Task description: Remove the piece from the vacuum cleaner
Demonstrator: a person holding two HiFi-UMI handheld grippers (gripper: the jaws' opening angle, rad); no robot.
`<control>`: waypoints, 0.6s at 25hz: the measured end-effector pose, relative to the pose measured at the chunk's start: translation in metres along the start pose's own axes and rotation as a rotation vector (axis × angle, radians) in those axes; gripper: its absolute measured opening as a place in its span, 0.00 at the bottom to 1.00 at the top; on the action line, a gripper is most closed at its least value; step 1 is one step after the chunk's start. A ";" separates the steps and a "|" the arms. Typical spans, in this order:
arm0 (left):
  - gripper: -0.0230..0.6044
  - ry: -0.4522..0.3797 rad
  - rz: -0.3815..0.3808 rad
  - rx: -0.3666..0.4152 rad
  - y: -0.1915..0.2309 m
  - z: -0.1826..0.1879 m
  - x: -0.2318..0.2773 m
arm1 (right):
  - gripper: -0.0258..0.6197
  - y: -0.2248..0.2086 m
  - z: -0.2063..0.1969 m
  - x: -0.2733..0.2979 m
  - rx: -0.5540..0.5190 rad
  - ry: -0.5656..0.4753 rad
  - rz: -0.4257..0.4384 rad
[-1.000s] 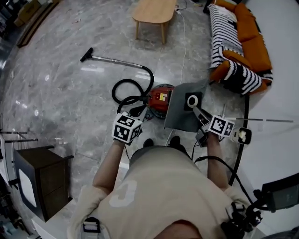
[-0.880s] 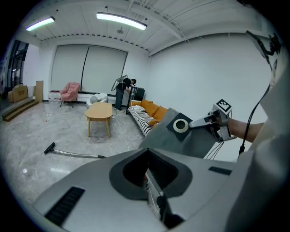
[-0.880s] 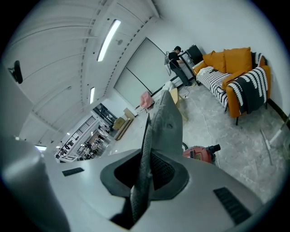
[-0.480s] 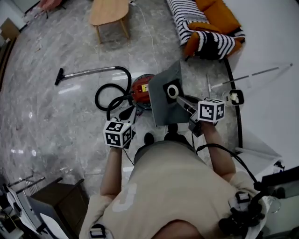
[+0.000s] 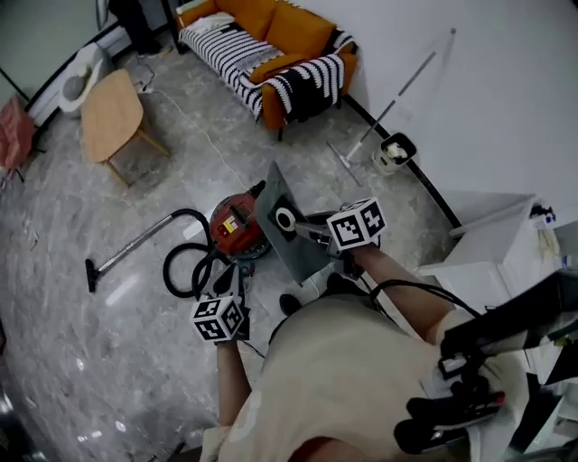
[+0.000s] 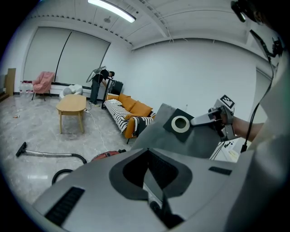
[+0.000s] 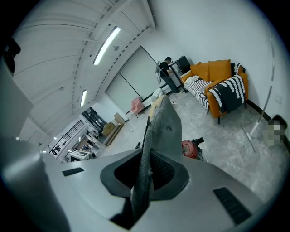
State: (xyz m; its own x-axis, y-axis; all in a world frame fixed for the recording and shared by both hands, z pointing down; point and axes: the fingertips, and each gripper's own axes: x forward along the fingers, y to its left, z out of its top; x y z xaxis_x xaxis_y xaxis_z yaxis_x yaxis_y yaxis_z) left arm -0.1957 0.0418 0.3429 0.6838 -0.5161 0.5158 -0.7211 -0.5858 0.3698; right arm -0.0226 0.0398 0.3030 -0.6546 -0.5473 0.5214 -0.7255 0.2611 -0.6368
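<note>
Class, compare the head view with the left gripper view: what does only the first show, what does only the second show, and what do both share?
Only the head view: the mop and bucket.
Only the left gripper view: the ceiling light and the left gripper seen along its jaws, which are shut and empty.
Both: the sofa, the wooden table, the red vacuum cleaner, and the grey dust bag clamped in the right gripper.

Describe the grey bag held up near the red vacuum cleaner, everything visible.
The bag is a flat, grey, cloth-like sheet with a dark square collar and a pale ring round its hole. It hangs tilted in the air, clear of the floor, above the red vacuum cleaner. The right gripper has its jaws shut on the bag's edge beside the collar.
</note>
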 end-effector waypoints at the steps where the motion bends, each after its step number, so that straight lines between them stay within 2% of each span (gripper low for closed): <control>1: 0.04 0.003 -0.001 0.010 -0.003 0.001 0.000 | 0.09 0.002 0.001 -0.002 0.002 -0.013 0.011; 4: 0.04 0.000 0.012 0.025 -0.016 0.001 0.000 | 0.09 0.005 0.001 -0.015 0.000 -0.034 0.048; 9: 0.04 -0.040 0.078 -0.018 -0.035 -0.002 -0.006 | 0.09 -0.005 -0.007 -0.043 0.065 -0.075 0.100; 15: 0.04 -0.030 0.080 0.006 -0.098 -0.015 0.005 | 0.09 -0.037 -0.026 -0.099 0.142 -0.120 0.145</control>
State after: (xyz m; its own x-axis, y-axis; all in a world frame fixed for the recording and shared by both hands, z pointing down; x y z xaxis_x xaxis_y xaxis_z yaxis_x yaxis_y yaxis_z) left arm -0.1232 0.1065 0.3209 0.6270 -0.5797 0.5205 -0.7730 -0.5457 0.3234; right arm 0.0635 0.1052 0.2891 -0.7138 -0.6048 0.3530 -0.5831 0.2340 -0.7780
